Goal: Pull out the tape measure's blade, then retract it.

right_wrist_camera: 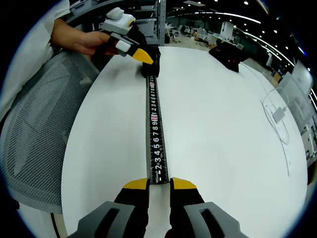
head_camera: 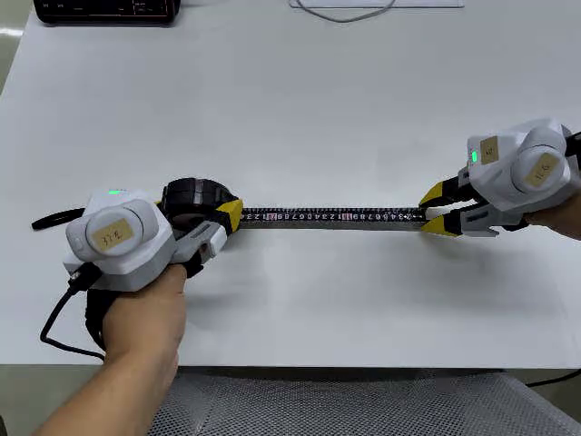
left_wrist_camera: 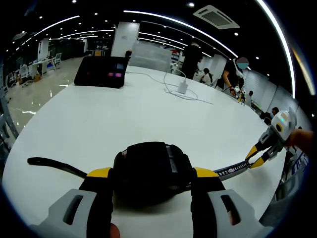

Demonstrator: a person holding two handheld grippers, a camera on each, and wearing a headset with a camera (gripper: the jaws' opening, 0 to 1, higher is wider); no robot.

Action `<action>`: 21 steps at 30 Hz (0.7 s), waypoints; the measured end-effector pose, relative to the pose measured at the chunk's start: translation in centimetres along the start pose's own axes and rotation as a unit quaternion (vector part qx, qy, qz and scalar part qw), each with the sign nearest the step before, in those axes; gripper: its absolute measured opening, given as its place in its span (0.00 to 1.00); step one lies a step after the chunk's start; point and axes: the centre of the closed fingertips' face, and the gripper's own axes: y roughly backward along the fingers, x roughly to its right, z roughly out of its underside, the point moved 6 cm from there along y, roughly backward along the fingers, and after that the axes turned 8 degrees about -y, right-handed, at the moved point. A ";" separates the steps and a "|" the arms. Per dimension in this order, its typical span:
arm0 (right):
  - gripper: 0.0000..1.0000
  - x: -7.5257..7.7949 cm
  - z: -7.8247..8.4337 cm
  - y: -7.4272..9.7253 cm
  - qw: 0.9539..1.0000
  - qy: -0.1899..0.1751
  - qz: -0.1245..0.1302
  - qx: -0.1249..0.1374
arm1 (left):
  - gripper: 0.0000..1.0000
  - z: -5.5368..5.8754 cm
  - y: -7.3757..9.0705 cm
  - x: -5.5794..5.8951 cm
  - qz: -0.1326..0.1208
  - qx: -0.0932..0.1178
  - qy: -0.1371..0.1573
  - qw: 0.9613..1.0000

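Between left tool (head_camera: 198,208) and right tool (head_camera: 428,212) | blade (head_camera: 331,216) stretched (case (head_camera: 189,194) in left)

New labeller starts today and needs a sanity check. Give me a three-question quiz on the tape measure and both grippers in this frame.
1. True or false: the black round tape measure case lies free on the white table, with no gripper on it.
2. What does the right gripper pinch? A) the case B) the tip of the dark numbered blade C) nothing
3. Fill in: the blade is pulled ____ of the case and runs along the table.
Key: 1 false, the left gripper clamps the case. 2 B. 3 out.
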 end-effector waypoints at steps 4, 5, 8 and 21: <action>0.12 0.0 0.0 -0.1 1.000 0.002 -0.001 0.000 | 0.59 0.0 0.0 0.0 0.000 0.000 0.000 1.000; 0.12 0.0 0.0 -0.1 1.000 0.002 -0.001 0.000 | 0.59 0.0 0.0 0.0 0.000 0.000 0.000 1.000; 0.12 0.0 0.0 -0.1 1.000 0.003 -0.002 0.000 | 0.59 0.0 0.0 0.0 0.000 -0.002 0.000 1.000; 0.10 0.1 0.0 -0.3 1.000 0.000 -0.004 -0.007 | 0.58 -0.1 0.0 0.0 0.001 -0.008 -0.001 1.000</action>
